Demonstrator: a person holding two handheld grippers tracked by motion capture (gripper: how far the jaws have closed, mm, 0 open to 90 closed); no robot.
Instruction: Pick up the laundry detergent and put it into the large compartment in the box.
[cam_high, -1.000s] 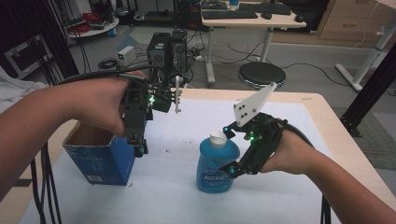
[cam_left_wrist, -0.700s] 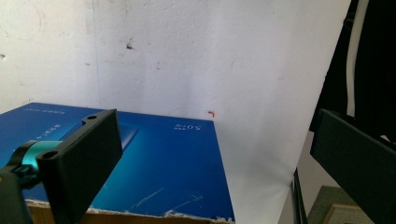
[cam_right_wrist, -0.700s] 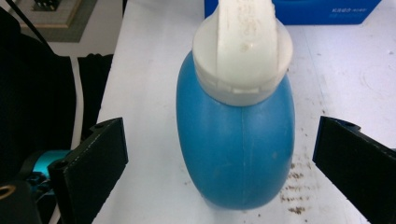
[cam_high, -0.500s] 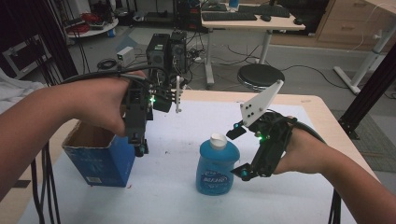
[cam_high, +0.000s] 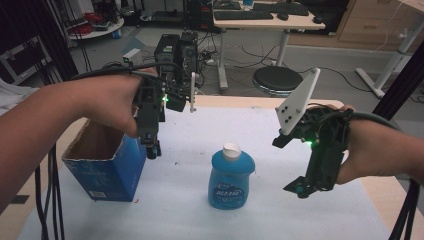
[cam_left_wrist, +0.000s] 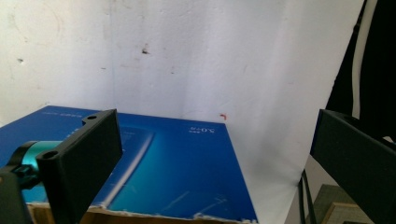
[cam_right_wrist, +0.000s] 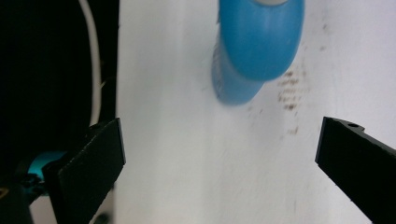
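Item, blue bottle (cam_high: 230, 175): upright mid-table on the white cover (cam_high: 260, 125), right of the blue carton (cam_high: 107, 165); our right gripper (cam_high: 300, 167) and left gripper (cam_high: 152, 145) both gape, holding nothing (we judge a slow, level retreat keeps it standing).

On your table (cam_high: 280, 210), the bottle (cam_high: 229, 175) stands upright near the middle, toward the near edge. The open box (cam_high: 107, 165) sits to its left, by the left edge, well apart from it. Your left gripper (cam_high: 152, 145) hangs over the box's right wall; your right gripper (cam_high: 302, 187) hovers right of the bottle, apart from it.
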